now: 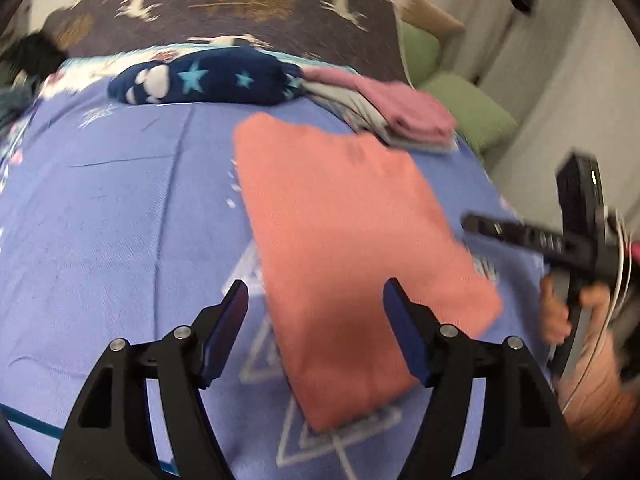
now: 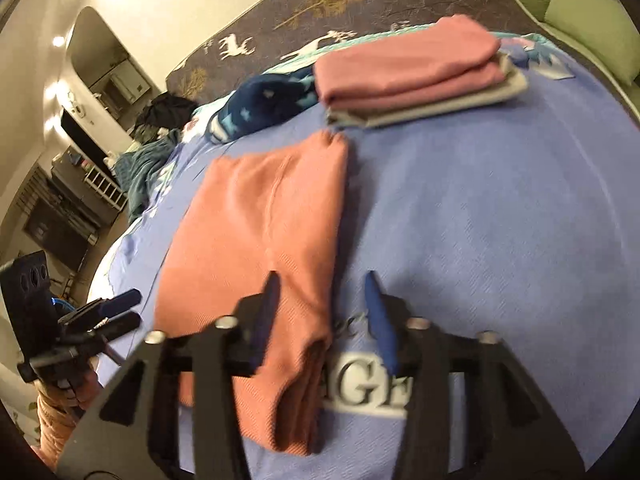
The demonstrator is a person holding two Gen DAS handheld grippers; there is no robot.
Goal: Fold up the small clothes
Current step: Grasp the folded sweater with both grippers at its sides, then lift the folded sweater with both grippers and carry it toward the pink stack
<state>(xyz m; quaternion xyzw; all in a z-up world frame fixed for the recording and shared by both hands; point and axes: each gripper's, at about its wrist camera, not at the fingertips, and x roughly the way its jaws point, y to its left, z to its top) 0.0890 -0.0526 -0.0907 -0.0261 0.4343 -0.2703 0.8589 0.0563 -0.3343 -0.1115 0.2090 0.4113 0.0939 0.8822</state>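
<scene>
A salmon-orange garment [image 1: 352,248] lies folded lengthwise as a long flat strip on the blue bedspread [image 1: 120,220]. My left gripper [image 1: 316,300] is open and empty, hovering above its near end. The right gripper [image 1: 476,224] shows at the right edge of the left wrist view, beside the garment's right side. In the right wrist view the garment [image 2: 256,240] lies ahead and left. My right gripper [image 2: 324,284] is open over its near right edge, holding nothing. The left gripper [image 2: 124,308] shows at the far left.
A stack of folded pink and grey clothes [image 1: 400,116] [image 2: 416,76] sits at the far right. A dark blue star-print fleece [image 1: 208,80] [image 2: 272,100] lies behind the garment. Green pillows [image 1: 468,112] line the bed's right edge. Dark furniture [image 2: 72,204] stands at the left.
</scene>
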